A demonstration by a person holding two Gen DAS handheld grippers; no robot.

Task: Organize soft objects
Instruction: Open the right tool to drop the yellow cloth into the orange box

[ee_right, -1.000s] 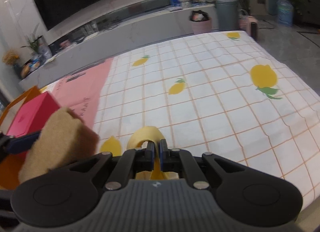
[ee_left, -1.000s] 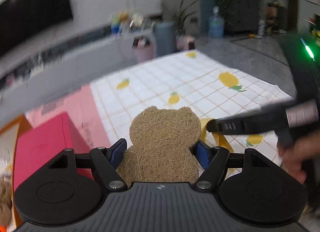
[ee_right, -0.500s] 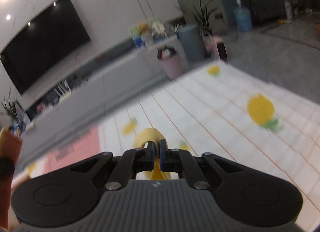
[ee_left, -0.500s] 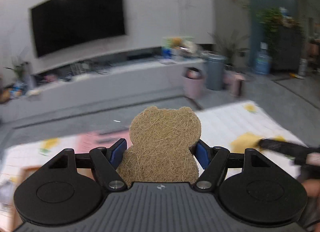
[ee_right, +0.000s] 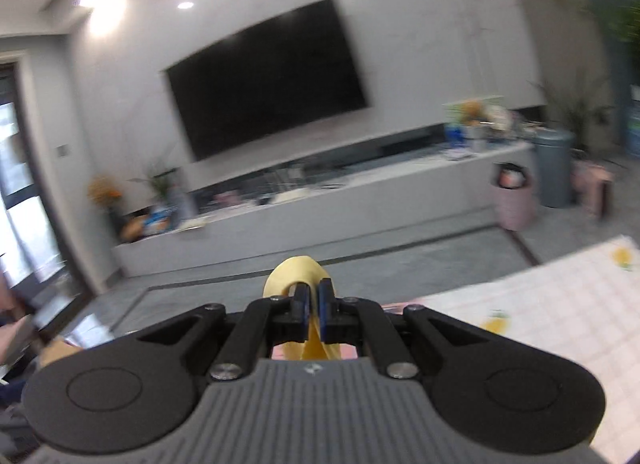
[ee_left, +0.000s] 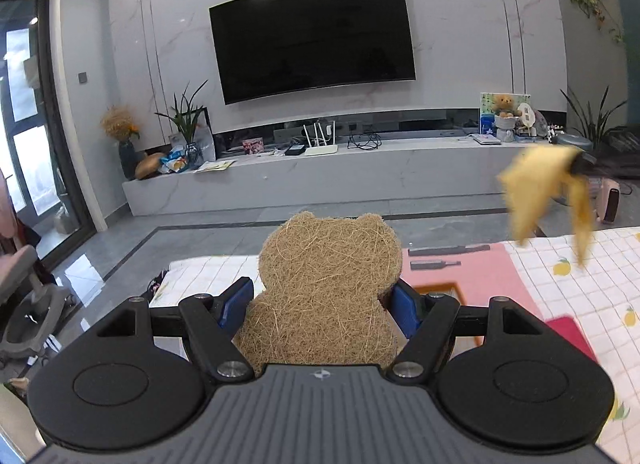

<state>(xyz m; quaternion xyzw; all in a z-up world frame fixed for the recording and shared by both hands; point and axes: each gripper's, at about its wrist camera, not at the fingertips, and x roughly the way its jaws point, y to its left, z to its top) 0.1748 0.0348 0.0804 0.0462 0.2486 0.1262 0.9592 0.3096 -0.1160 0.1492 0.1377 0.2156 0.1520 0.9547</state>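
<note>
left wrist view: left gripper [ee_left: 326, 300] clamped on bear-shaped fibre pad [ee_left: 328, 288], blue fingers [ee_left: 236, 300] pressed to its sides, held upright in the air above the near edge of the checked lemon cloth [ee_left: 592, 276]. right gripper [ee_right: 314, 306] nearly closed, pinching yellow cloth [ee_right: 296, 274], which hangs limp and blurred at right of left view [ee_left: 536, 192]. both items airborne, drop-off spot not identifiable; red box [ee_left: 568, 328] low right, partly hidden. advice: keep squeeze light on pad to avoid crushing, lower both slowly, release cloth only once its tails rest.
</note>
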